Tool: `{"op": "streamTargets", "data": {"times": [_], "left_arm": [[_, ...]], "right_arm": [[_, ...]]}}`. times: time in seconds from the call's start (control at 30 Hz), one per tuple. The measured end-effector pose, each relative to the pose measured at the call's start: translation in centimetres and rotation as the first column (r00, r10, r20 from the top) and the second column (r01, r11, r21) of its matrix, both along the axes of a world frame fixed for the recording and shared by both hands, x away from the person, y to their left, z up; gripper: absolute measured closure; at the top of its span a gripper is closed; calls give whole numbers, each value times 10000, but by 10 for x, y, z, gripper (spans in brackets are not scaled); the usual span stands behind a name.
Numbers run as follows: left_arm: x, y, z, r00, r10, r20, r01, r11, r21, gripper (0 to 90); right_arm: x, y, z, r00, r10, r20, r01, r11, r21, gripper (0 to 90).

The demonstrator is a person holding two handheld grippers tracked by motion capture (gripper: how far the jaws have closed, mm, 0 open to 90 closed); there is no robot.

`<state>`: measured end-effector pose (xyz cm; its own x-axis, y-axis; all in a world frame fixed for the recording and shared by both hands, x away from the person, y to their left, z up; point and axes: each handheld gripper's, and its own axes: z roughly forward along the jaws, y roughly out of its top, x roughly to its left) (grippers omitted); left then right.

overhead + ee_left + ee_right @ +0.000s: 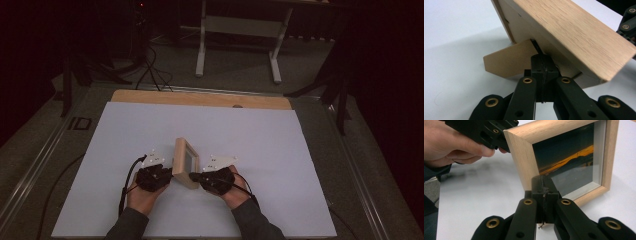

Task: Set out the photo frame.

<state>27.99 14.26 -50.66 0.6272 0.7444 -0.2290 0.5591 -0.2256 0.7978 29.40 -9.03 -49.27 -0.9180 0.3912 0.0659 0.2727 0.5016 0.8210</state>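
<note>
Operator: Frame status? Picture frame (pixel 185 162) stands on edge near the middle of the white table sheet (pixel 260 135), its easel stand (pixel 506 61) folded out at the back

Technician: Left gripper (pixel 543 65) is clenched, tips at the joint where the stand meets the backing; whether it pinches anything there I cannot tell. Right gripper (pixel 543 185) is clenched on nothing, tips just at the glass side near the lower wooden edge

Operator: Procedure for seating it?

Technician: Brace the front lightly with the right gripper. Spread the stand fully with the left. Keep tips off the glass (pixel 574 167); press on wood only. Withdraw slowly so the frame cannot tip
</note>
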Motion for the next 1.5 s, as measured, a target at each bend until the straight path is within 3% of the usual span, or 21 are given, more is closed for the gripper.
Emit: {"op": "streamTargets", "data": {"times": [0.8, 1.13, 1.5], "left_arm": [[0, 4, 1, 9999, 88, 83, -86, 9996, -279, 876], [0, 12, 4, 9986, 426, 304, -418, 9988, -274, 845], [-4, 20, 13, 9942, 917, 561, -889, 9948, -501, 737]], "right_arm": [[0, 0, 1, 9999, -49, 128, 50, 9999, -105, 873], [0, -1, 1, 9997, -10, 244, 15, 9998, -209, 861], [2, -8, 4, 9991, -272, 336, 276, 9995, -128, 828]]}}
